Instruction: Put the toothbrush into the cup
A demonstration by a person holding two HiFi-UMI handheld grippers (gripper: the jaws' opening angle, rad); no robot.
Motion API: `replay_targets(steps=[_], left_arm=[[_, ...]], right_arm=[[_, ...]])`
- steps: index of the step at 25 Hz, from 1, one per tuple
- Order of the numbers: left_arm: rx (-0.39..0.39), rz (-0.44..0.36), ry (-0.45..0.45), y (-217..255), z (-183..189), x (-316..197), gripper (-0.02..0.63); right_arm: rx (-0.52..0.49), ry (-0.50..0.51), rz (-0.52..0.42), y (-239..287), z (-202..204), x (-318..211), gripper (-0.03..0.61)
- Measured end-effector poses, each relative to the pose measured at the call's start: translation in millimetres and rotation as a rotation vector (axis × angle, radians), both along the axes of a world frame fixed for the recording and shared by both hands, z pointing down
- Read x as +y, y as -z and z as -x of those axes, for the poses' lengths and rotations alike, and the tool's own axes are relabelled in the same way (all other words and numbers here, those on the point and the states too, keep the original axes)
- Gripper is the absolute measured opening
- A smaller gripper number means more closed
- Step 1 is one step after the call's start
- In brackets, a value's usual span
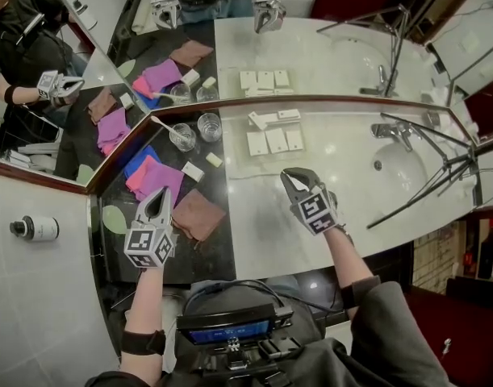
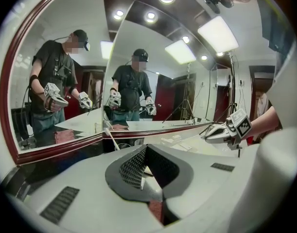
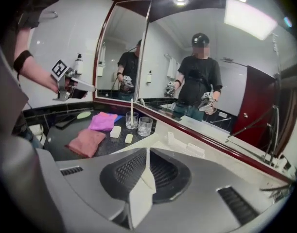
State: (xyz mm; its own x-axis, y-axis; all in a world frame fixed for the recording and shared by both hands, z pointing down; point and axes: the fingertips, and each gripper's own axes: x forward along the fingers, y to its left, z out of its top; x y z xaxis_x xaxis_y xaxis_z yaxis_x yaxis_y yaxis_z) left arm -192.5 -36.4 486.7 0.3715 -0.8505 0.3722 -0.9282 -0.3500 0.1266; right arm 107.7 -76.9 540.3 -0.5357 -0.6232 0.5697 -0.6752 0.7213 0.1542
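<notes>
Black counter (image 1: 218, 256): white toothbrush (image 1: 165, 127) leaning in clear cup (image 1: 182, 139); left claw (image 1: 158, 194), right claw (image 1: 290, 177) closed, empty.

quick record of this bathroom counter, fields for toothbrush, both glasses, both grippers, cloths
toothbrush: stands in the left glass, leaning left
right glass: looks empty, right beside the left one
left gripper: shut, empty, above the magenta cloth
right gripper: shut, empty, above the white counter
brown cloth: flat on the dark counter, beside the magenta one
</notes>
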Motion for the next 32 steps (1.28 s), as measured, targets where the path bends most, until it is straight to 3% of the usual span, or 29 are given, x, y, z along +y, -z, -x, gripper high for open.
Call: replay_targets(steps=[2, 8, 14, 21, 32], left_arm=[[-0.001, 0.003, -0.001, -2, -2, 0, 0.000], [-0.006, 0.025, -0.019, -13, -11, -1, 0.000], [-0.007, 0.041, -0.039, -24, -20, 3, 0.000], [0.010, 0.058, -0.049, -36, -25, 8, 0.000], [0.047, 0.090, 0.005, -52, -6, 14, 0.000]], right_arm=[[0.116, 0.124, 0.015, -20, 10, 6, 0.116], [0.401, 0.459, 0.058, -79, 35, 13, 0.205], [0.578, 0.687, 0.086, -122, 58, 10, 0.216], [0.633, 0.792, 0.133, -156, 78, 2, 0.215], [0.701, 0.863, 0.204, -192, 91, 2, 0.140]])
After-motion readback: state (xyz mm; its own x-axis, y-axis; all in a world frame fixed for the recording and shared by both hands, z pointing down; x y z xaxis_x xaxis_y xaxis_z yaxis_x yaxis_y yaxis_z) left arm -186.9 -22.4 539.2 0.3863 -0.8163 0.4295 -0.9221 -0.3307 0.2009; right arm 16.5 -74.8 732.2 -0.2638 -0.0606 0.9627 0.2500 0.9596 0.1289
